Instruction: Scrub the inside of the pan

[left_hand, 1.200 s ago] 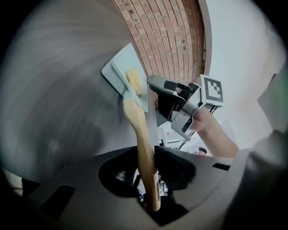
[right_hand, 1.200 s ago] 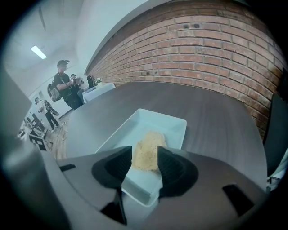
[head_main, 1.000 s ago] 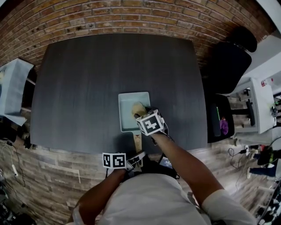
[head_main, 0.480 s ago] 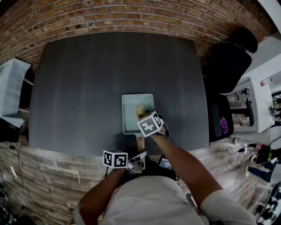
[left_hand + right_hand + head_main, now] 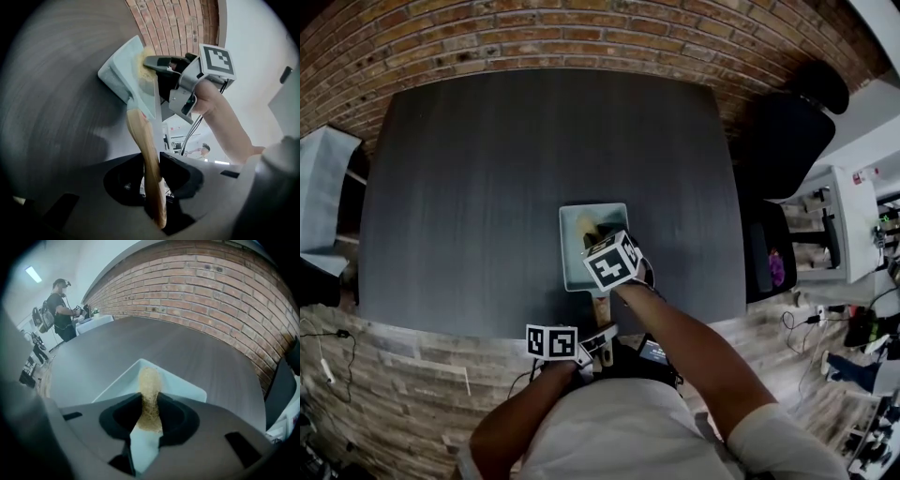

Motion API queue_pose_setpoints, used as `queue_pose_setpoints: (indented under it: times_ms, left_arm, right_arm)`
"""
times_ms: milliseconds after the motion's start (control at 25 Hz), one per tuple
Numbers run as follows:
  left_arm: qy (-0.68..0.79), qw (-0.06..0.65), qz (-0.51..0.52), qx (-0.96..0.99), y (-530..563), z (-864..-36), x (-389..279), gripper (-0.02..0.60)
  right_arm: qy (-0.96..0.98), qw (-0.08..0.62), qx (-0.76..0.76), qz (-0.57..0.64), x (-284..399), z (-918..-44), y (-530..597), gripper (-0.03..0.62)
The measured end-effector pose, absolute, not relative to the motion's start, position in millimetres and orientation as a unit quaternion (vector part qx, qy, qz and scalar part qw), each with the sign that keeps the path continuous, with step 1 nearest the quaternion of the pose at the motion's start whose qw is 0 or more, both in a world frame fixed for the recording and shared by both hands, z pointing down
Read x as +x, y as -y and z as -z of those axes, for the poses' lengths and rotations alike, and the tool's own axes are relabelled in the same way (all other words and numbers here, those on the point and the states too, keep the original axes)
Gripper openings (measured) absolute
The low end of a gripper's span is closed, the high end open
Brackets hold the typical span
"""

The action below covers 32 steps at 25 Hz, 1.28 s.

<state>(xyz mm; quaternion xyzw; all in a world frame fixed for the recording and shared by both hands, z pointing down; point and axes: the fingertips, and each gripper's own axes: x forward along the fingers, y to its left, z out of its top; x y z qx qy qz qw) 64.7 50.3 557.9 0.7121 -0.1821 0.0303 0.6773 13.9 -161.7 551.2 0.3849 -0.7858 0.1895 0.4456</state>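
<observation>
A pale blue square pan (image 5: 573,263) (image 5: 121,75) (image 5: 190,389) lies near the front edge of the dark table (image 5: 487,187). Its wooden handle (image 5: 600,306) (image 5: 144,147) points toward me. My left gripper (image 5: 598,341) (image 5: 152,183) has just been closing and is shut on that handle. The right gripper (image 5: 598,236) (image 5: 151,417) points down into the pan; its jaws have just been closing and pinch a tan scrub sponge (image 5: 586,225) (image 5: 150,392) (image 5: 148,52), which rests on the pan's inside.
A black chair (image 5: 787,141) stands past the table's right edge, and a pale cabinet (image 5: 326,192) stands to its left. Brick floor surrounds the table. A person (image 5: 60,305) stands far off at a white counter.
The right gripper has shifted left across the pan with the sponge between its jaws. The left gripper has stayed on the handle.
</observation>
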Motion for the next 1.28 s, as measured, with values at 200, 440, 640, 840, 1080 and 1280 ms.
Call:
queue_pose_setpoints:
  times_ms: [200, 440, 640, 840, 1080, 1280]
  left_arm:
    - [0.181, 0.688, -0.023, 0.703, -51, -557, 64, 0.094]
    - [0.185, 0.691, -0.016, 0.699, -50, -557, 61, 0.087]
    - [0.210, 0.690, 0.003, 0.693, -47, -557, 54, 0.084]
    - [0.226, 0.687, 0.012, 0.691, -46, -558, 49, 0.084]
    - [0.234, 0.685, 0.015, 0.690, -45, -557, 47, 0.084]
    - [0.240, 0.681, 0.017, 0.692, -43, -557, 46, 0.084]
  right_arm:
    - [0.790, 0.474, 0.363, -0.135, -12, -559, 182, 0.109]
    - [0.781, 0.531, 0.322, -0.061, -19, -574, 191, 0.102]
    - [0.762, 0.553, 0.331, -0.061, 1, -578, 199, 0.098]
    - [0.739, 0.577, 0.344, -0.061, 24, -580, 200, 0.099]
    - [0.719, 0.598, 0.349, -0.062, 48, -579, 200, 0.100]
    - [0.713, 0.609, 0.343, -0.057, 58, -576, 202, 0.101]
